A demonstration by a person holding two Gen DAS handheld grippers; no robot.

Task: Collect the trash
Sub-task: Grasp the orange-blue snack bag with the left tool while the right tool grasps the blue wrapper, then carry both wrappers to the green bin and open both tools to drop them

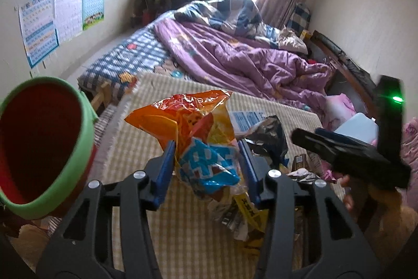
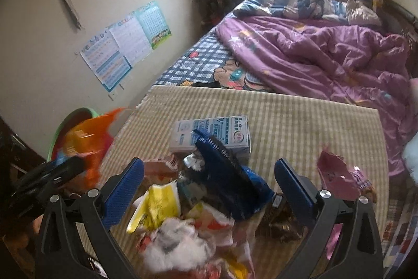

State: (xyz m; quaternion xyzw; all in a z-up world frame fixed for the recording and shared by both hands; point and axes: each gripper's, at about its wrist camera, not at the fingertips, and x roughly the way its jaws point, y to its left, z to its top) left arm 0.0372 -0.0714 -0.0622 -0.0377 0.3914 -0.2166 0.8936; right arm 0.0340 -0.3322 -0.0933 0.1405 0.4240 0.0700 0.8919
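Left gripper [image 1: 206, 161] pinching one orange bag [image 1: 188, 119] beside the bin [image 1: 78, 148], right gripper [image 2: 209, 190] spread above the wrapper pile [image 2: 183, 221], one carton [image 2: 211, 135] beyond

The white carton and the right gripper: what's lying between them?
In the right wrist view, a dark blue wrapper rises between the white carton and the open right gripper.

Wrapper pile [image 2: 198, 213] crowds mat [image 2: 300, 122] front; far half free.
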